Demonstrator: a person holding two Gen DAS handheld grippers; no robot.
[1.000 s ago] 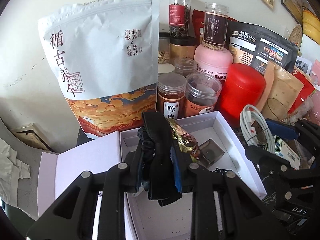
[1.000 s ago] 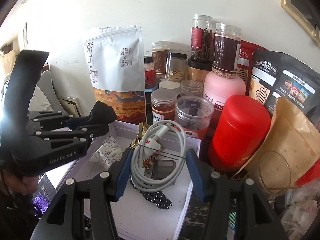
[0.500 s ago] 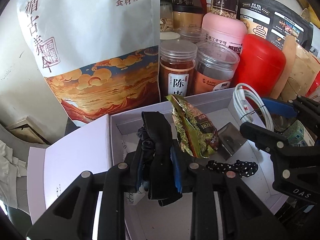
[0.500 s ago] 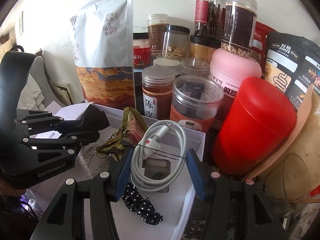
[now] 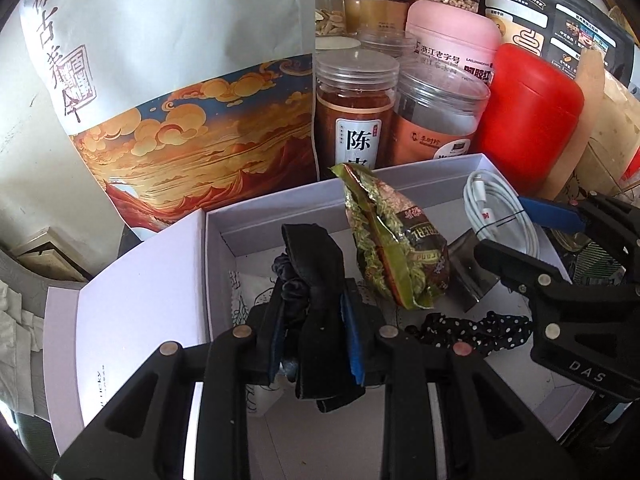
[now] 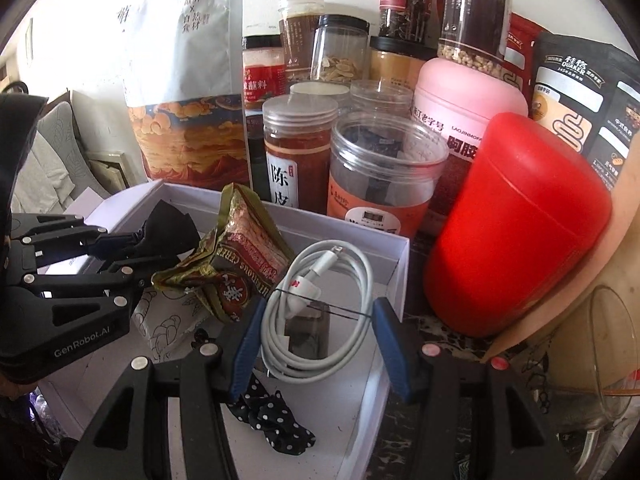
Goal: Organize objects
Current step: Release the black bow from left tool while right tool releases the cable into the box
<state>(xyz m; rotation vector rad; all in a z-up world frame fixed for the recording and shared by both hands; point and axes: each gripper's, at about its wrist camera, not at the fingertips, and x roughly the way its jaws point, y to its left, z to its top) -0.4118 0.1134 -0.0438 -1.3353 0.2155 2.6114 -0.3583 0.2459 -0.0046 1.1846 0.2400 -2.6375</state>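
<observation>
1. Clamping item one: my left gripper (image 5: 316,332) has its fingers closed on a black fabric hair tie (image 5: 316,280), held over the left part of the white box (image 5: 280,208).
2. Item two: my right gripper (image 6: 316,344) has its blue pads set against both sides of a coiled white cable (image 6: 320,312), pinched between them; the coil hangs over the box's right part, near the far wall.
3. Item three: green-and-brown snack packet (image 5: 388,248), crumpled, standing tilted inside the box between my two grippers.
4. Item four: black polka-dot scrunchie (image 6: 272,416), lying on the box floor below the cable.
5. Item five: small clear dark container (image 6: 310,332), on the box floor, seen through the coil.
6. Behind the box: large white pouch (image 5: 168,60) at left, clear-lidded jars (image 6: 296,148) in the middle, red canister (image 6: 516,232) at right just beside the box's corner.
</observation>
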